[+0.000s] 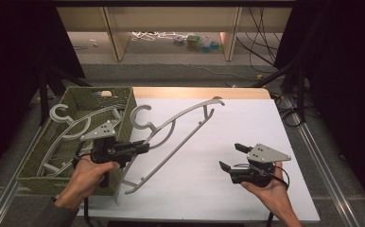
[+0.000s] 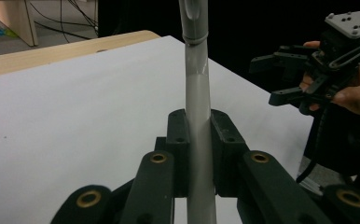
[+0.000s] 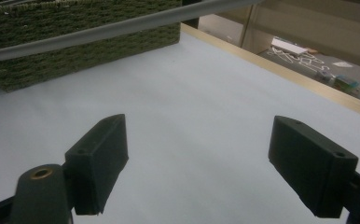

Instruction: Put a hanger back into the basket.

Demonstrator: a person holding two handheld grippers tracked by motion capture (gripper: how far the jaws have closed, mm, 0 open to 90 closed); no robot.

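Note:
A grey plastic hanger (image 1: 190,112) is held slanted above the white table (image 1: 237,123), its hook near the basket corner. My left gripper (image 1: 145,146) is shut on it close to the hook; in the left gripper view the jaws (image 2: 198,126) clamp the hanger's grey bar (image 2: 197,84) from both sides. My right gripper (image 1: 230,156) hovers low over the table's front right, open with nothing between its fingers (image 3: 99,158). It also appears in the left gripper view as the right gripper (image 2: 285,77), apart from the hanger. The hanger's bar (image 3: 99,32) crosses the top of the right gripper view.
A green woven basket (image 1: 100,91) stands at the table's left with more grey hangers (image 1: 67,120) inside; its wall (image 3: 75,56) faces the right gripper. A wooden strip (image 1: 195,92) borders the table's far edge. Shelving and cables lie on the floor beyond.

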